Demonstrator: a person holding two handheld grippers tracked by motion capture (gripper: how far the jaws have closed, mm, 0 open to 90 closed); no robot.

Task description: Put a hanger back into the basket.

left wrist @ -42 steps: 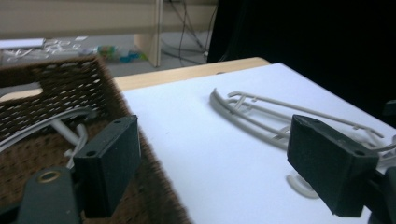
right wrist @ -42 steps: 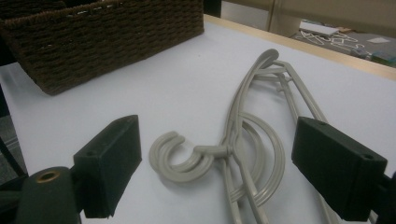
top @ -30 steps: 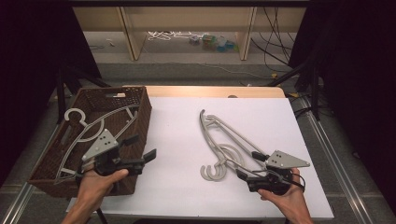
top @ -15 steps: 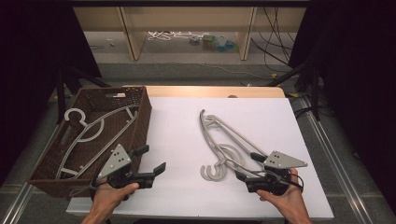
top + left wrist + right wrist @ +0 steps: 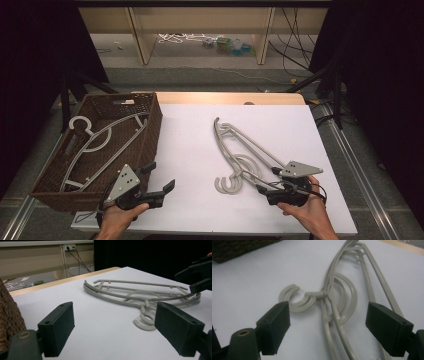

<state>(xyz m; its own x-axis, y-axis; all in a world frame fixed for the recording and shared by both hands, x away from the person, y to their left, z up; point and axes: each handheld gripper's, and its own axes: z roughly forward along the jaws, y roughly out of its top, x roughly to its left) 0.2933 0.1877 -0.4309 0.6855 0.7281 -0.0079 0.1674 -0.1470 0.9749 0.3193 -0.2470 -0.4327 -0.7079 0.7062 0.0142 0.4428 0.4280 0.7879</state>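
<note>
A pile of grey plastic hangers (image 5: 250, 143) lies on the white table top (image 5: 190, 150), hooks pointing toward me. My right gripper (image 5: 267, 180) is open at the pile's near right end, jaws to either side of the hanger arms (image 5: 329, 302) without touching them. My left gripper (image 5: 160, 176) is open just right of the wicker basket (image 5: 152, 135) and holds nothing. It looks across the table at the hangers (image 5: 112, 296). The right gripper (image 5: 197, 275) appears beyond them. One more grey hanger (image 5: 115, 126) lies inside the basket.
The brown basket (image 5: 10, 315) stands at the table's left edge, partly off the white top. Bare white surface lies between the basket and the hanger pile. Behind the table are a wooden shelf unit (image 5: 200, 20) and loose cables on the floor.
My left gripper has swung right, from above the basket's near corner out over the white table toward the hangers. The right gripper and the hanger pile have stayed put.
</note>
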